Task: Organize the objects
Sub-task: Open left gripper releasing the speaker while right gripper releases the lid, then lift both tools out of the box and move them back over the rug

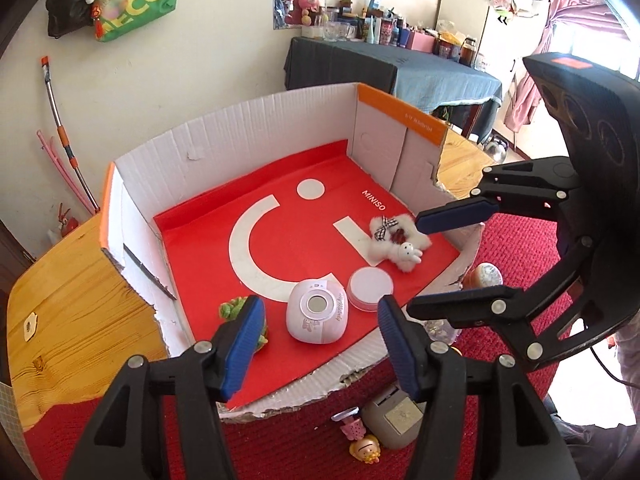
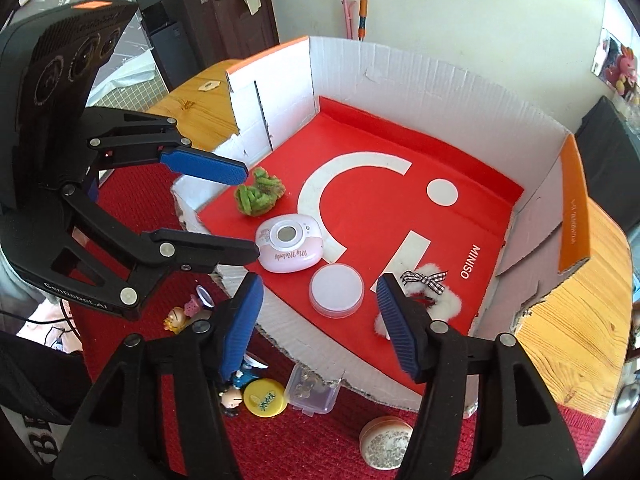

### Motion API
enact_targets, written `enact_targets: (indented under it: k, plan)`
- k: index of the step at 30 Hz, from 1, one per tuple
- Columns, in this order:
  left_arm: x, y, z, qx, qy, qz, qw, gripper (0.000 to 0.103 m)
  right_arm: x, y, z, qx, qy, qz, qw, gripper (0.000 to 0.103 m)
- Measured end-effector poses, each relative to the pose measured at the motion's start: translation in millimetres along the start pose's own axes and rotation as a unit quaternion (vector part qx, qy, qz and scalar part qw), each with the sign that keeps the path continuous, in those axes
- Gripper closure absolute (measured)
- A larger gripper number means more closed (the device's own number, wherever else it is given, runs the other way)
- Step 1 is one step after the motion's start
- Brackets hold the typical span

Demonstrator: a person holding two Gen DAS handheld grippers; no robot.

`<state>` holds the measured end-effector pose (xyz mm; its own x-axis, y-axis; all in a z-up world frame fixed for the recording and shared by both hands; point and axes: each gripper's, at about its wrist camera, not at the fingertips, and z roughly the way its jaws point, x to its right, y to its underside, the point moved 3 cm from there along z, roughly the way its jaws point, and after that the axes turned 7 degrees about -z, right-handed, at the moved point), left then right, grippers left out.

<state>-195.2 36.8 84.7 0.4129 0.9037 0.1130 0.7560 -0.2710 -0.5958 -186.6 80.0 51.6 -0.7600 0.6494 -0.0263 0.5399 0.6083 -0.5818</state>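
A white cardboard box (image 1: 240, 132) (image 2: 400, 80) with a red liner holds a green plush (image 1: 232, 308) (image 2: 260, 194), a pink case (image 1: 316, 316) (image 2: 290, 248), a round white container (image 1: 370, 288) (image 2: 336, 290) and a white fluffy toy with a checked bow (image 1: 400, 244) (image 2: 436, 292). My left gripper (image 1: 320, 304) (image 2: 248, 212) hovers open over the box's near corner, just above the green plush, gripping nothing. Also open and empty, my right gripper (image 2: 320, 284) (image 1: 436, 264) hangs over the near edge, one finger beside the white toy.
On the red mat (image 1: 280, 448) outside the box lie small figurines (image 1: 362, 446) (image 2: 178, 314), a grey box (image 1: 394, 420), a yellow disc (image 2: 264, 398), a clear plastic case (image 2: 312, 394) and a round tin (image 2: 386, 446). A wooden table (image 1: 72, 300) bears it all.
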Motion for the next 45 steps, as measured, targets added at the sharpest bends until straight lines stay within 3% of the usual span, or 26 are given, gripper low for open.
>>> enact_targets:
  k: [4, 7, 17, 19, 24, 29, 36, 40, 45]
  plan:
    - [2, 5, -31, 0.038, -0.001, -0.017, 0.9991, 0.041, -8, -6, -24, 0.032, 0.019, 0.004, 0.999, 0.04]
    - [7, 10, -47, 0.071, -0.011, -0.019, 0.9973, 0.031, -17, -7, -33, 0.057, 0.024, 0.011, 0.998, 0.034]
    - [10, 40, -79, 0.133, -0.005, -0.068, 0.9888, 0.02, -44, 16, -77, 0.117, 0.086, 0.033, 0.989, 0.019]
    - [10, 47, -85, 0.145, -0.01, -0.075, 0.9865, 0.014, -48, 22, -82, 0.128, 0.095, 0.044, 0.986, 0.016]
    - [14, 64, -96, 0.176, -0.044, -0.087, 0.9795, 0.01, -56, 41, -96, 0.166, 0.138, 0.074, 0.974, 0.008]
    - [20, 81, -99, 0.199, -0.056, -0.104, 0.9728, 0.0, -61, 58, -105, 0.2, 0.172, 0.1, 0.96, 0.004]
    - [29, 97, -90, 0.212, -0.104, -0.104, 0.9661, 0.0, -72, 77, -108, 0.231, 0.211, 0.113, 0.943, 0.0]
    - [29, 108, -84, 0.217, -0.112, -0.119, 0.9623, 0.0, -72, 86, -104, 0.234, 0.223, 0.124, 0.938, 0.0]
    - [25, 121, -70, 0.202, -0.11, -0.136, 0.9637, 0.0, -67, 98, -89, 0.215, 0.242, 0.134, 0.937, 0.0]
